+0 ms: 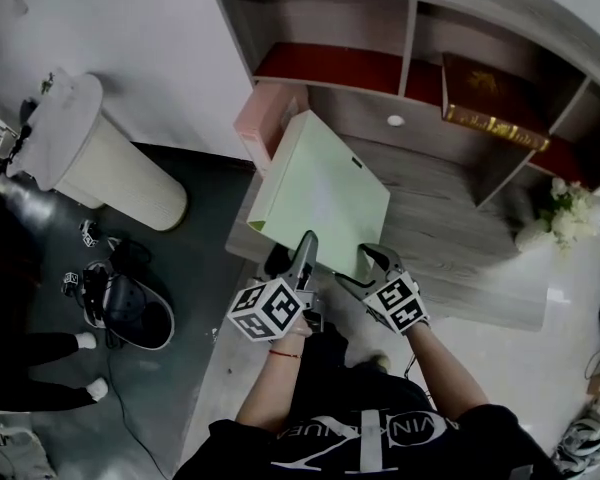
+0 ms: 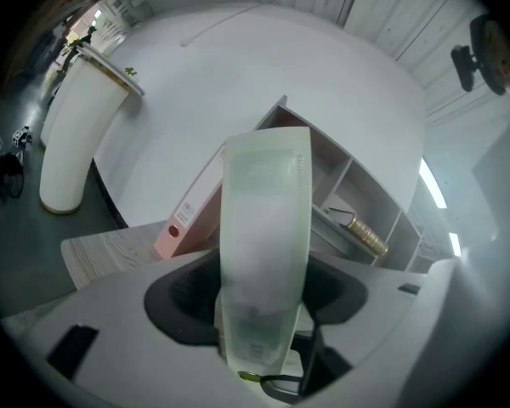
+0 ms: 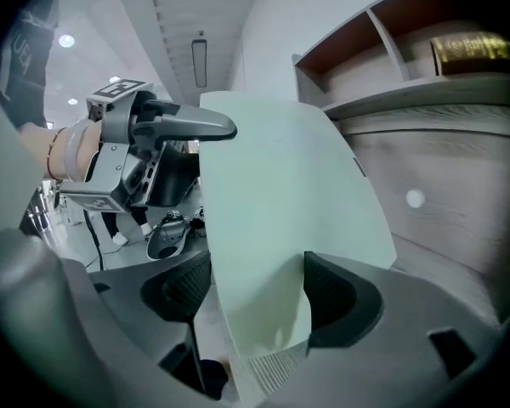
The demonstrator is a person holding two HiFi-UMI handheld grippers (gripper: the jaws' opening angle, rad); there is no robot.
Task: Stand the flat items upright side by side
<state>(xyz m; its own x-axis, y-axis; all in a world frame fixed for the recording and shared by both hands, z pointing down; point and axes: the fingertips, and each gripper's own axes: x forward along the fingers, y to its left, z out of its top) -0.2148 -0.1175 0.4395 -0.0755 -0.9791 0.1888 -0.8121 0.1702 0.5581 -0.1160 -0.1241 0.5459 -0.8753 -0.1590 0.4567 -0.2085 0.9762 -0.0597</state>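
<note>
Left gripper [image 1: 307,242] and right gripper [image 1: 376,255] both pinch one tilted pale green box file [image 1: 322,190] — near the pink box file [image 1: 267,116].

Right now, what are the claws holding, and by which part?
Both hold the green folder: left claw across its spine, right claw on its near edge.

Legend: the head view is looking steeply down from above the person's shoulders, taking in the left gripper [image 1: 305,248] and right gripper [image 1: 375,258] at lower centre and the shelf unit [image 1: 460,238] across the upper right. The left gripper view is sitting close behind its own jaws, facing along the green folder [image 2: 263,253] edge-on toward the pink binder [image 2: 187,215] and the shelf unit. The right gripper view is facing the folder's broad side at close range, sharing the shelf unit at right and catching the left gripper at upper left.
</note>
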